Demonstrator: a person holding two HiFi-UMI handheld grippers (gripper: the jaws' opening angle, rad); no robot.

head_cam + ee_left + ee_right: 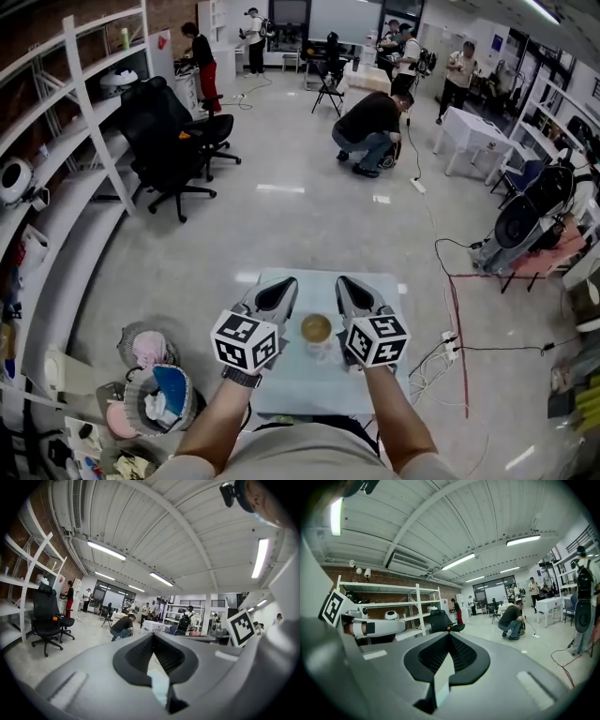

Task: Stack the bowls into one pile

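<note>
The floor (309, 220) is glossy and mirror-smooth, while the left gripper (281, 289) and right gripper (347, 286) look matt grey plastic.

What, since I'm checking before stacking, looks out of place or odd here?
Nothing stands out. The bowl sits upright on the table between the left gripper and the right gripper, both shut and empty. No spill shows; whether it is one bowl or several is unclear.

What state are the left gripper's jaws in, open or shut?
Shut and empty: in the left gripper view the left gripper has its two tips meeting, with nothing clamped between them.
</note>
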